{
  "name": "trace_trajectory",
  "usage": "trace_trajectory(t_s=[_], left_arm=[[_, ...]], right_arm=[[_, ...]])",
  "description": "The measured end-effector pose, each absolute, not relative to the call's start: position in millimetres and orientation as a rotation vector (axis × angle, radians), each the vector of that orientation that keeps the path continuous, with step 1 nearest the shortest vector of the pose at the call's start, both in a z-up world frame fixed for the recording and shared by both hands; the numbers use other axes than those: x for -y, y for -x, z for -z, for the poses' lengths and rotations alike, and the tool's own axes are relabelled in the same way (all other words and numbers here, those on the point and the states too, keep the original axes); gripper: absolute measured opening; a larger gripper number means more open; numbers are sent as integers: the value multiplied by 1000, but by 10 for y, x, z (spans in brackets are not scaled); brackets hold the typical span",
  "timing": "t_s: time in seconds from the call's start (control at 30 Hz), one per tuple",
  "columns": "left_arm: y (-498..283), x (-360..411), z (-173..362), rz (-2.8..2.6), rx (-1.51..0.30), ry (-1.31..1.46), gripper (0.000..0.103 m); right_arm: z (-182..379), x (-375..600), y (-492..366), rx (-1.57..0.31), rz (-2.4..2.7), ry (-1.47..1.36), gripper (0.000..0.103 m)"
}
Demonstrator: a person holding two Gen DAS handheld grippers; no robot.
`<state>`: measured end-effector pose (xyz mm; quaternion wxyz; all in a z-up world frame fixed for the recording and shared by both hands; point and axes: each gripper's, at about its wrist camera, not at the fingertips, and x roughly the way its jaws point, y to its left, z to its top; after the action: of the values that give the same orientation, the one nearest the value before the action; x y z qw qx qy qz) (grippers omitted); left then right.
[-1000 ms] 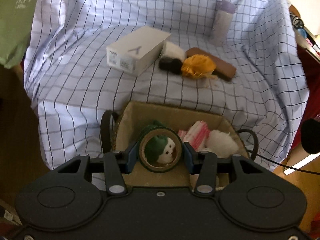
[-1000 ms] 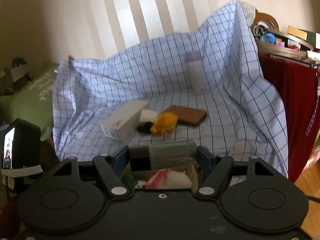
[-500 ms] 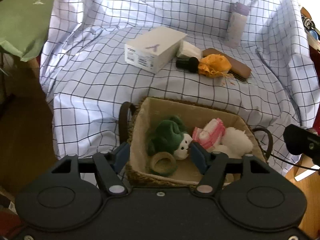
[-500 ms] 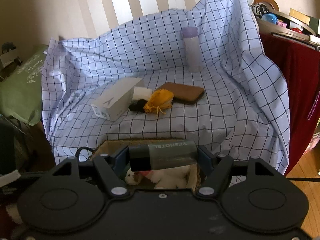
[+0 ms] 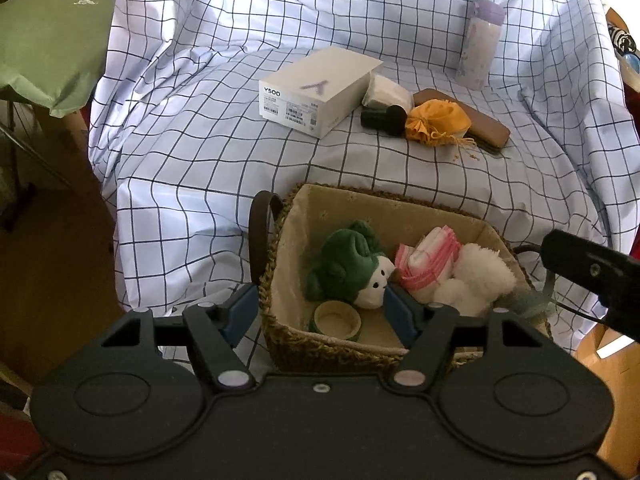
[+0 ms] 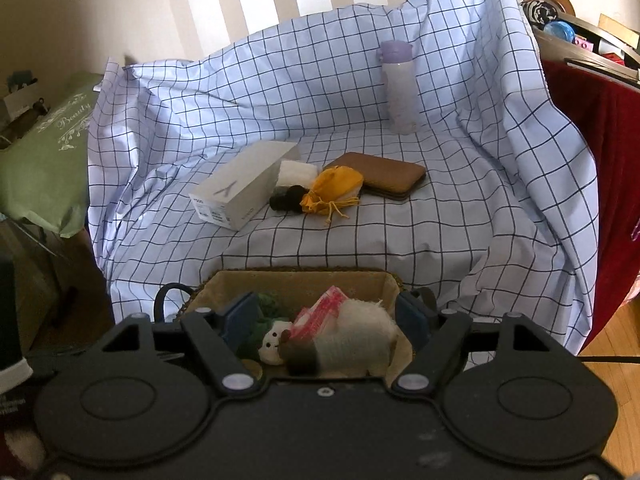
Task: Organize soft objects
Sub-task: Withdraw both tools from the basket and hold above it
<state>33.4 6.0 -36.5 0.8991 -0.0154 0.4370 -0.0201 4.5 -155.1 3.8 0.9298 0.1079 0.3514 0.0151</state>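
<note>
A woven basket (image 5: 304, 342) with a beige liner stands at the near edge of the checked cloth. In it lie a green-and-white plush (image 5: 352, 264), a pink-and-white striped soft item (image 5: 428, 258), a white fluffy toy (image 5: 476, 280) and a tape roll (image 5: 336, 320). My left gripper (image 5: 316, 312) is open and empty above the basket's near rim. My right gripper (image 6: 328, 320) is open over the basket (image 6: 304, 280); a grey-green tube with a dark cap (image 6: 340, 350) lies among the soft toys between its fingers, apart from them.
On the cloth (image 5: 200, 160) farther back lie a white box (image 5: 316, 88), a white packet (image 5: 386, 90), a black cylinder (image 5: 382, 116), an orange pouch (image 5: 436, 122), a brown case (image 5: 480, 124) and an upright lilac bottle (image 5: 480, 44). A green cushion (image 5: 52, 32) lies left; red cloth (image 6: 600, 160) hangs right.
The left gripper opened and let the tape roll drop into the basket, then drew back. The right gripper opened and let the grey-green tube fall into the basket.
</note>
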Motion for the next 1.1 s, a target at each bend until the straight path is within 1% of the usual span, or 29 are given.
trace_trajectory(t_s=[0.43, 0.5, 0.53, 1.1], left_arm=[[-324, -30, 351, 32, -898, 7, 66], [-322, -31, 348, 29, -895, 3, 73], [-317, -30, 342, 28, -890, 0, 78], [-300, -12, 319, 19, -875, -28, 78]], right_arm=[[-8, 1626, -16, -739, 34, -188, 79], [4, 1634, -22, -746, 41, -186, 80], [10, 1638, -27, -749, 42, -186, 80], [70, 1659, -50, -787, 60, -203, 82]])
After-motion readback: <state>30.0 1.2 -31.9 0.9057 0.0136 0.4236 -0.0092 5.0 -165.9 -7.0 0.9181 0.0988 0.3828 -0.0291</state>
